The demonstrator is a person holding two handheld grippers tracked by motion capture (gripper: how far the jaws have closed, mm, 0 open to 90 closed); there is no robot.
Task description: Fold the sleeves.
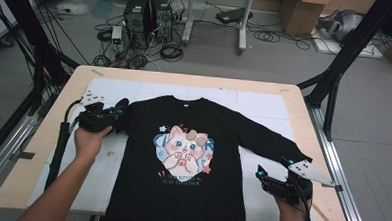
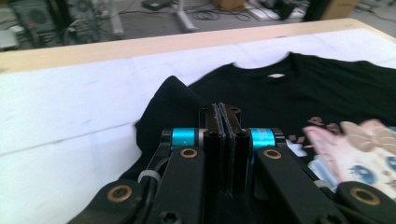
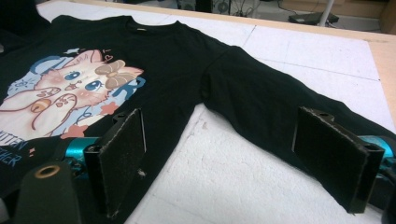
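**Mia:** What's on the table (image 1: 47, 149)?

**Ben:** One black shirt (image 1: 180, 190) with long sleeves. It lies flat on its back in the middle of the white mat (image 1: 264, 106), with the neck at the far side. There's one pink cat picture (image 1: 182, 149) on the front.

**Mia:** What is the person doing with it?

**Ben:** Nobody told us the job. My guess is folding. The sleeve on the person's left (image 2: 163, 107) looks bunched up by the shoulder. The sleeve on the right (image 1: 268, 138) lies straight out to the side.

**Mia:** So is much done?

**Ben:** Not much, I think. If it is folding, maybe one sleeve is being turned in. The other sleeve and the body would be left to do.

**Mia:** How many grabbers?

**Ben:** Two, one in each hand. The left gripper (image 2: 223, 112) has its jaws pressed together, right at that bunched sleeve. I can't tell for sure if cloth is pinched between them.

**Mia:** And the other?

**Ben:** The right gripper (image 3: 243, 158) has its jaws wide apart. It holds nothing. It sits low near the end of the straight sleeve, with the sleeve running past between the jaws.

**Mia:** Anything else?

**Ben:** Two hands, two arms. Boxes and cables on the floor (image 1: 286, 64) behind.
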